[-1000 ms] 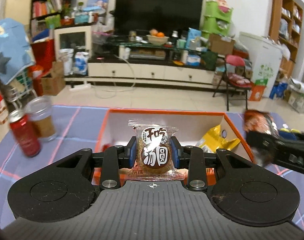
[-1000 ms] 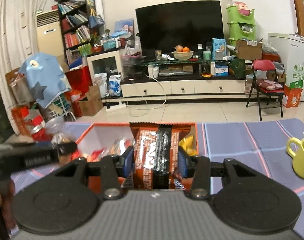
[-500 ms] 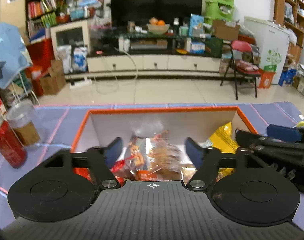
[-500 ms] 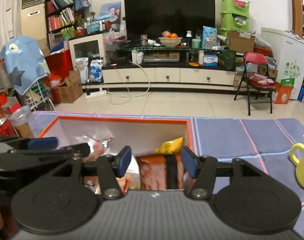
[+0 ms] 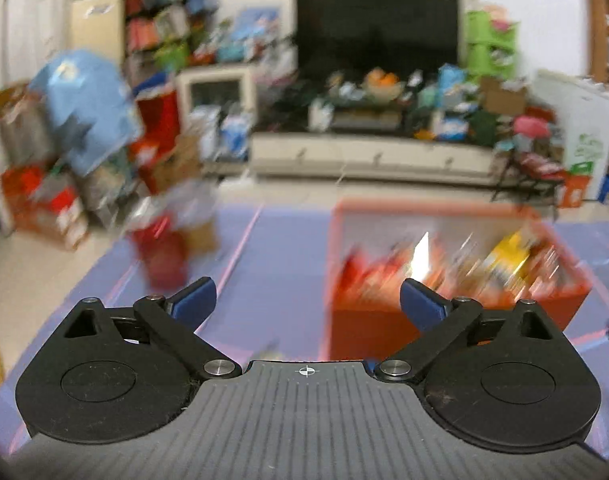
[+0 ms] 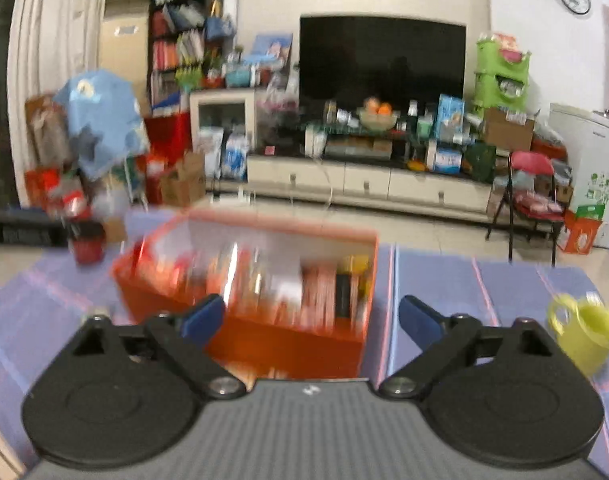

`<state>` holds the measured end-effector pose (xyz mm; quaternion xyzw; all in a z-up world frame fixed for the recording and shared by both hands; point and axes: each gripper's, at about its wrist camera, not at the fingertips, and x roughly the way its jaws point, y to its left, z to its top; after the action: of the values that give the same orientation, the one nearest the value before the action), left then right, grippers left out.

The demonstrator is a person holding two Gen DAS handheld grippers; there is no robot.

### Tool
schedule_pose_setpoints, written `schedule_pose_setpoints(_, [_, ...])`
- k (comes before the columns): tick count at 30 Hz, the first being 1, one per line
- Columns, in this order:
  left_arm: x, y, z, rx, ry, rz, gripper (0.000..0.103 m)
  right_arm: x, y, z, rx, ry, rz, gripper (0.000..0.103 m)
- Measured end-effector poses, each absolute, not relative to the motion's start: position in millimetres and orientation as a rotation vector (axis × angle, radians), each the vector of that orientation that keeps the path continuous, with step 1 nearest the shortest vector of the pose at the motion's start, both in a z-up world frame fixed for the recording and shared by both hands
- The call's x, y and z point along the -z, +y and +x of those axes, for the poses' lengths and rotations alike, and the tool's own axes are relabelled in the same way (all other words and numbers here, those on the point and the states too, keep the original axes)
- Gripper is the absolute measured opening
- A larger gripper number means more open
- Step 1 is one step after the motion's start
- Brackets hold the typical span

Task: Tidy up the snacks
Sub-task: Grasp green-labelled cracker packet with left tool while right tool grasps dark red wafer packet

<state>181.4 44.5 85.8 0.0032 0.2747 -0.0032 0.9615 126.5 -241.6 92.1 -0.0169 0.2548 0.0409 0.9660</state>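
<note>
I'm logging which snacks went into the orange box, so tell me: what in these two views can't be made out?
- Left wrist view: motion blur smears the snack packets in the orange box; no label is readable.
- Left wrist view: the red can and the container behind it are blurred together.
- Right wrist view: the packets are streaked; the box's near corner sits behind the gripper body.
- Right wrist view: the yellow-green mug is blurred; its contents cannot be seen.
</note>
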Motion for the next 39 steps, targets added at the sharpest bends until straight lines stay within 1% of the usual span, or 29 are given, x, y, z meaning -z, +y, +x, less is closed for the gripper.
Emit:
schedule_pose_setpoints(1, [-73, 56, 178, 0.002, 0.592, -0.009, 0.079, -84, -240, 121, -0.086, 0.548, -0.030, 0.090])
schedule_pose_setpoints(2, [-64, 66, 179, 0.017, 0.619, -0.022, 0.074, -71, -239, 116, -0.098, 0.599, -0.016, 0.085])
schedule_pose_setpoints(3, [-54, 76, 182, 0.046, 0.635, -0.021, 0.072, -62, -238, 114, -0.108, 0.632, -0.006, 0.081])
schedule_pose_setpoints(4, [-48, 85, 187, 0.065, 0.637, -0.004, 0.068, -53, -236, 113, -0.123, 0.663, 0.002, 0.081])
schedule_pose_setpoints(5, [-43, 93, 190, 0.079, 0.628, 0.018, 0.068, -45, -235, 113, -0.134, 0.683, 0.002, 0.080])
schedule_pose_setpoints(9, [-26, 107, 199, 0.180, 0.564, 0.133, 0.068, -25, -232, 118, -0.149, 0.711, 0.013, 0.082])
schedule_pose_setpoints(10, [-21, 105, 201, 0.210, 0.550, 0.179, 0.070, -23, -232, 120, -0.156, 0.714, 0.022, 0.083])
schedule_pose_setpoints(12, [-7, 97, 211, 0.205, 0.590, 0.256, 0.071, -20, -230, 124, -0.171, 0.712, 0.025, 0.085])
schedule_pose_setpoints(13, [-1, 90, 221, 0.151, 0.641, 0.268, 0.071, -17, -230, 128, -0.166, 0.713, 0.017, 0.085])
schedule_pose_setpoints(14, [4, 88, 230, 0.078, 0.699, 0.242, 0.071, -17, -230, 132, -0.158, 0.711, 0.010, 0.085])
schedule_pose_setpoints(16, [9, 85, 242, -0.005, 0.768, 0.088, 0.072, -15, -226, 136, -0.121, 0.702, 0.003, 0.086])
schedule_pose_setpoints(18, [7, 87, 242, -0.050, 0.784, -0.050, 0.073, -13, -225, 142, -0.098, 0.697, 0.020, 0.087])
schedule_pose_setpoints(19, [5, 85, 242, -0.097, 0.776, -0.103, 0.076, -13, -225, 144, -0.085, 0.689, 0.039, 0.087])
schedule_pose_setpoints(20, [4, 81, 242, -0.136, 0.772, -0.131, 0.077, -12, -224, 144, -0.086, 0.682, 0.050, 0.087])
schedule_pose_setpoints(22, [1, 78, 239, -0.169, 0.760, -0.192, 0.077, -8, -221, 147, -0.084, 0.683, 0.045, 0.083])
schedule_pose_setpoints(23, [0, 77, 238, -0.174, 0.750, -0.221, 0.078, -6, -220, 148, -0.092, 0.690, 0.047, 0.078])
schedule_pose_setpoints(25, [-2, 74, 237, -0.208, 0.742, -0.268, 0.085, -4, -222, 150, -0.102, 0.700, 0.057, 0.077])
schedule_pose_setpoints(28, [0, 72, 246, -0.217, 0.756, -0.292, 0.084, 1, -222, 157, -0.109, 0.724, 0.073, 0.078])
schedule_pose_setpoints(32, [17, 69, 259, -0.225, 0.808, -0.289, 0.083, 9, -218, 169, -0.138, 0.782, 0.074, 0.079])
schedule_pose_setpoints(35, [23, 61, 260, -0.219, 0.810, -0.200, 0.082, 17, -217, 175, -0.159, 0.818, 0.092, 0.078])
schedule_pose_setpoints(36, [24, 59, 260, -0.214, 0.811, -0.167, 0.080, 18, -215, 174, -0.157, 0.812, 0.067, 0.075])
schedule_pose_setpoints(37, [25, 58, 259, -0.217, 0.807, -0.141, 0.076, 18, -214, 174, -0.152, 0.814, 0.043, 0.072])
schedule_pose_setpoints(38, [25, 59, 256, -0.219, 0.801, -0.125, 0.073, 17, -214, 173, -0.145, 0.817, 0.025, 0.060])
schedule_pose_setpoints(39, [25, 59, 254, -0.220, 0.798, -0.115, 0.064, 16, -215, 172, -0.140, 0.822, 0.017, 0.053])
